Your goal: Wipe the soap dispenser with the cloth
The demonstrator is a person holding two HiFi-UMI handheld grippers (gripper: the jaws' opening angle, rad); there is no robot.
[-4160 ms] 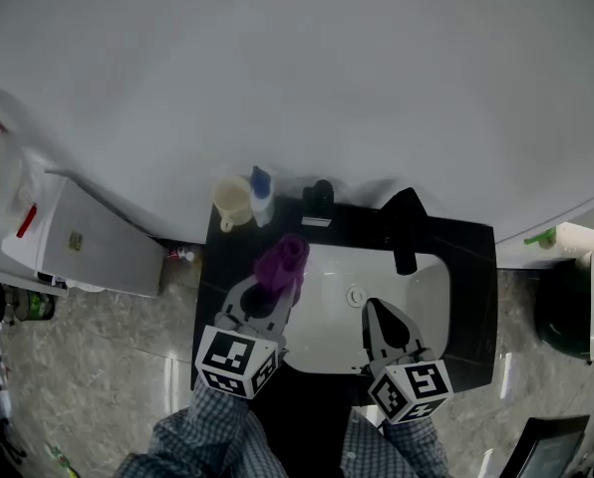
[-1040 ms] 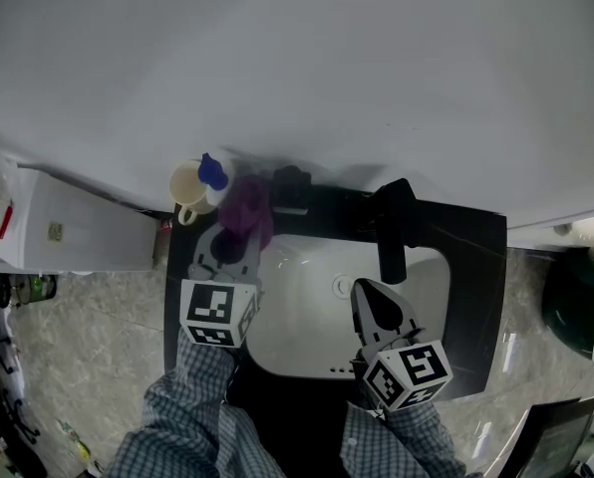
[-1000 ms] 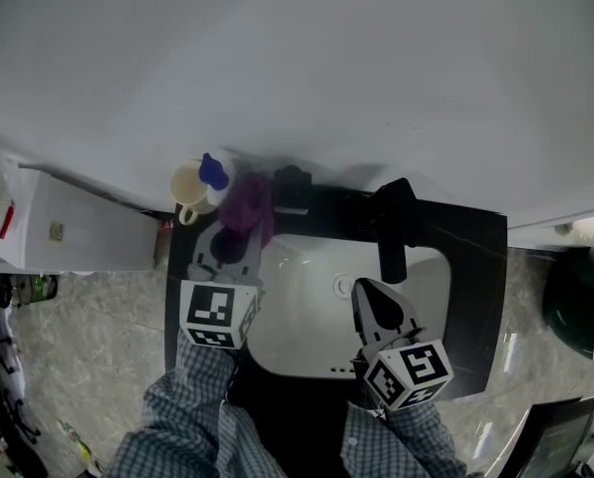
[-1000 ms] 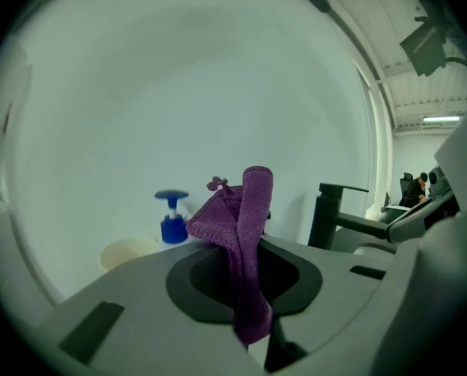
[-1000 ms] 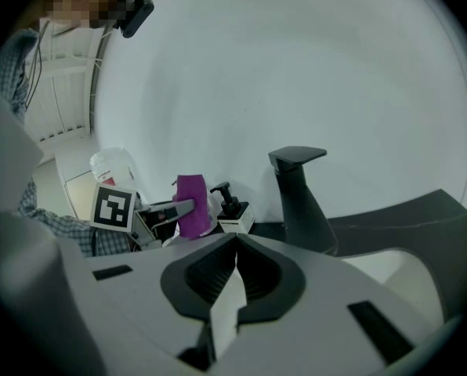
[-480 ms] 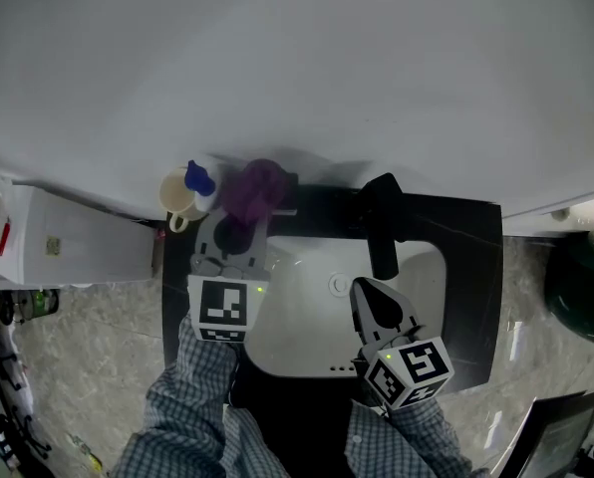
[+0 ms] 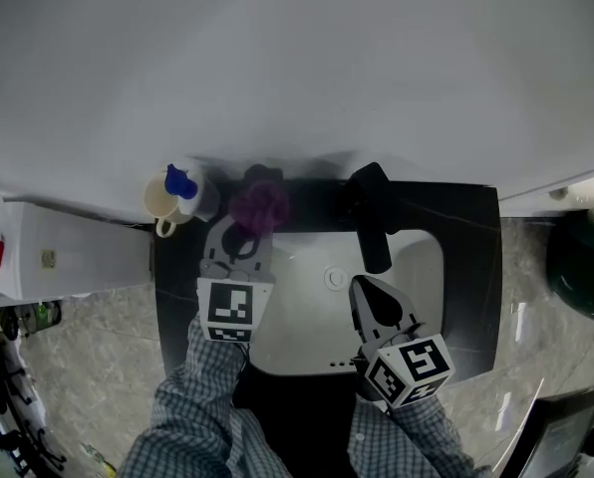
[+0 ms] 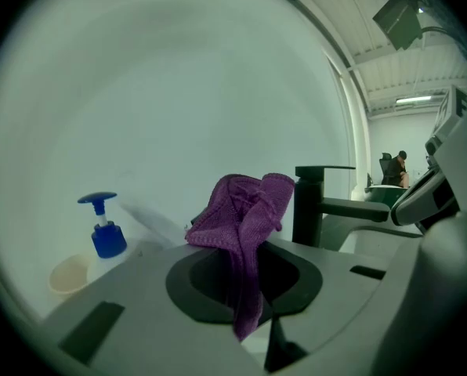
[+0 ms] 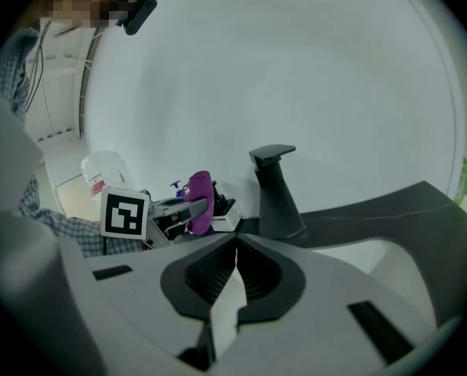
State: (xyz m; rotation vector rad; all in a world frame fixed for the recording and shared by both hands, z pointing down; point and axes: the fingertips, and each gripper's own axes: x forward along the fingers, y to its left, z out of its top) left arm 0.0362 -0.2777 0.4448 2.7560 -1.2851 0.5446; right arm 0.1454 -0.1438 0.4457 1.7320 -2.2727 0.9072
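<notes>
A white soap dispenser [image 7: 183, 184] with a blue pump stands at the counter's back left corner; its blue pump [image 8: 103, 229] also shows in the left gripper view. My left gripper [image 7: 249, 231] is shut on a bunched purple cloth [image 7: 260, 205], held to the right of the dispenser and apart from it. The cloth [image 8: 245, 210] hangs down between the jaws. It covers most of a small black-and-white object [image 9: 222, 212] at the back of the counter; contact cannot be told. My right gripper [image 7: 363, 287] is shut and empty over the white basin [image 7: 307, 332].
A cream cup [image 7: 161, 200] stands against the dispenser's left side. A black faucet [image 7: 370, 212] rises behind the basin, right of the cloth. The black counter [image 7: 466, 267] rims the basin. A white cabinet [image 7: 58, 262] sits to the left and a dark green bin [image 7: 581, 267] at far right.
The left gripper carried the cloth from the basin's left rim up beside the dispenser, then right, away from it toward the faucet. The right gripper stayed over the basin.
</notes>
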